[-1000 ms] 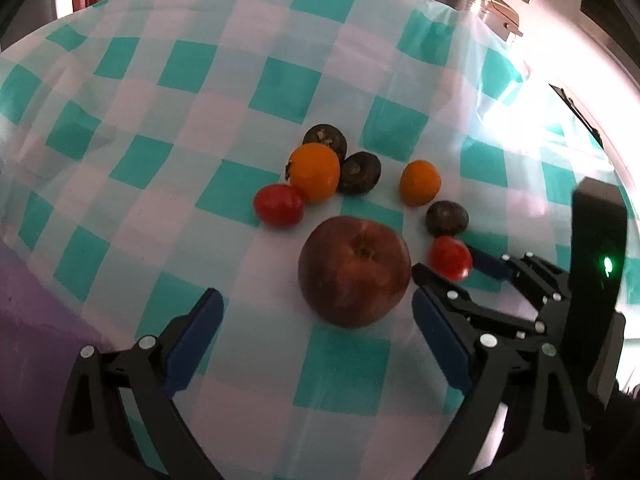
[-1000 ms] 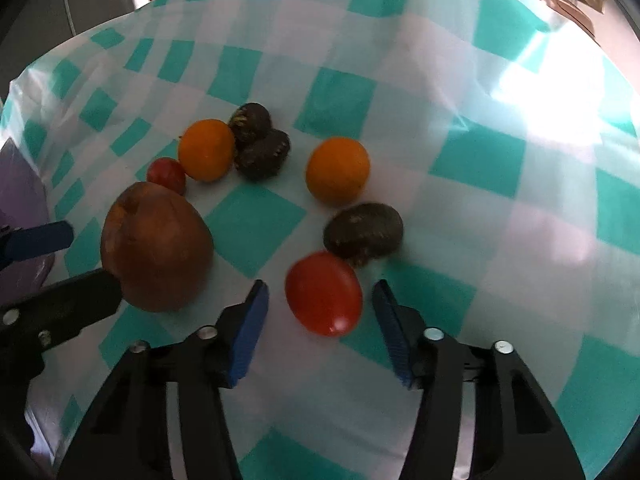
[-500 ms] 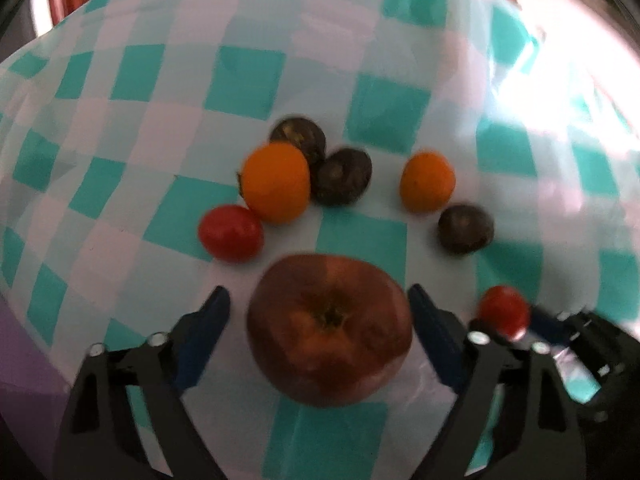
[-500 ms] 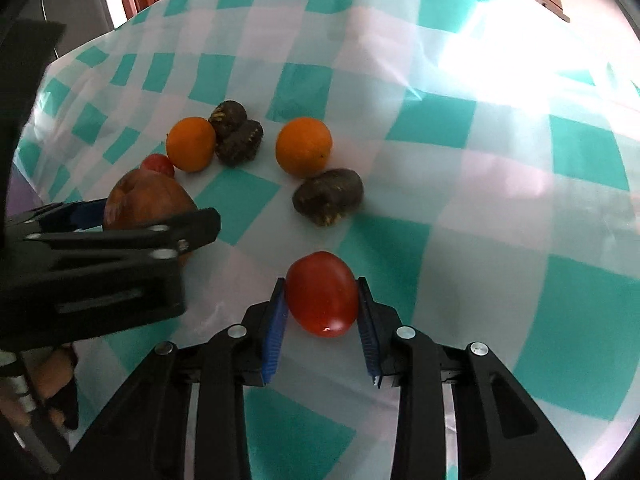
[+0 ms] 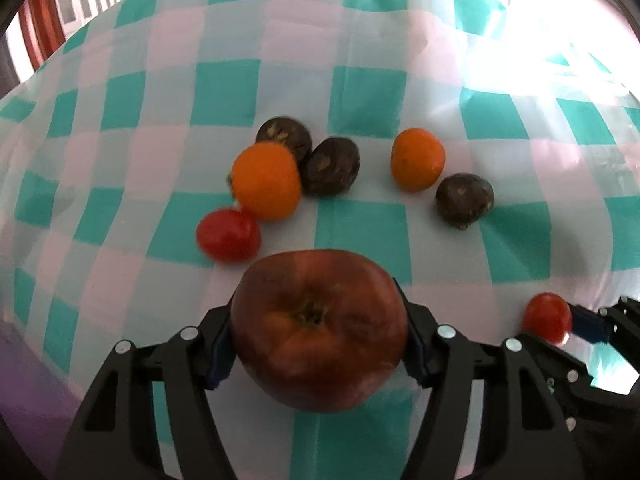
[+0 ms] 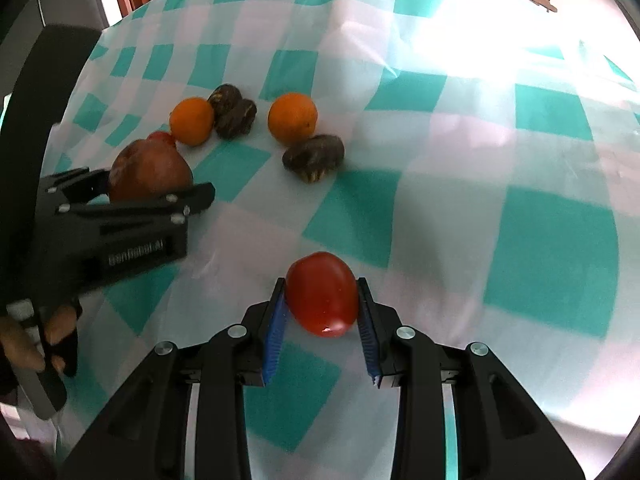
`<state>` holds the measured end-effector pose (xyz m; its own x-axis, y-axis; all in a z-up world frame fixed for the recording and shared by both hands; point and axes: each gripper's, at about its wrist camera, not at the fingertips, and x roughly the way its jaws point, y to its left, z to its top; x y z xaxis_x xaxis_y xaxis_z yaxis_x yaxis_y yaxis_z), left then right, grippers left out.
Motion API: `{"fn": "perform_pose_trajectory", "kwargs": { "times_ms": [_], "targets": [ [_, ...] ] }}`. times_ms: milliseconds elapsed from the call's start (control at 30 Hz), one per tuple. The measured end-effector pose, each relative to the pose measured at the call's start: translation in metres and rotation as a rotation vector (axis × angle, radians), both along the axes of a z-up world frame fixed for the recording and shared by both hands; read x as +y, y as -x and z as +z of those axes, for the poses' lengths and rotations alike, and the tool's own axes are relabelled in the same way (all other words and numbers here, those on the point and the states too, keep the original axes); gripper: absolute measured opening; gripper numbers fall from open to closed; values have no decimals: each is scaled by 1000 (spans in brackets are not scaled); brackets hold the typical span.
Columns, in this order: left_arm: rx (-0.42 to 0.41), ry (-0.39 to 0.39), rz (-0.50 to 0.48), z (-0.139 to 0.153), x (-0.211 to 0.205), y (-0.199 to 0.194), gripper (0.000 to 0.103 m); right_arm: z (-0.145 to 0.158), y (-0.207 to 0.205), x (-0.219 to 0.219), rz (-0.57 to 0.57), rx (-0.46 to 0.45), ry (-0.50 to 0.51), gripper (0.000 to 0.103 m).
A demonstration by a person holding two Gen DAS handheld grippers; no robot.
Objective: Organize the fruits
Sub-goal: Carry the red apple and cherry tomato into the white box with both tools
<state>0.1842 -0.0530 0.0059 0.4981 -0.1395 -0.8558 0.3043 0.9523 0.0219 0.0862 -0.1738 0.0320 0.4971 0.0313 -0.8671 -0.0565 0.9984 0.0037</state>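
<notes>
Left gripper: jaws closing around the apple, one on each flank across its widest part, stem dimple facing the camera. Pads look to be touching the skin; probably a centred hold so the round fruit can't roll out.

Right gripper: clamped narrow on a tomato, blue pads on its two long sides, tip pointing away. It sits near right, well apart from the rest, likely being carried off to start its own group.

On the checked cloth, further away: second tomato touching an orange, two dark fruits behind it, another orange and a third dark fruit to the right. Kinds are mixed, so sorting looks barely begun.
</notes>
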Motion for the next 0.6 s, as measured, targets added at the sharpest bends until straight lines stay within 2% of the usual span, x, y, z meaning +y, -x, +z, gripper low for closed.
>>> {"fn": "perform_pose_trajectory", "kwargs": {
  "times_ms": [167, 267, 400, 600],
  "targets": [
    [20, -16, -3, 3, 7, 38, 66, 2, 34, 3, 8, 18, -5, 33],
    [44, -29, -6, 7, 14, 75, 66, 2, 60, 9, 37, 32, -9, 33],
    [75, -28, 20, 10, 30, 124, 66, 5, 105, 20, 117, 58, -6, 33],
    [97, -33, 67, 11, 48, 199, 66, 20, 146, 24, 202, 62, -8, 33]
  ]
}}
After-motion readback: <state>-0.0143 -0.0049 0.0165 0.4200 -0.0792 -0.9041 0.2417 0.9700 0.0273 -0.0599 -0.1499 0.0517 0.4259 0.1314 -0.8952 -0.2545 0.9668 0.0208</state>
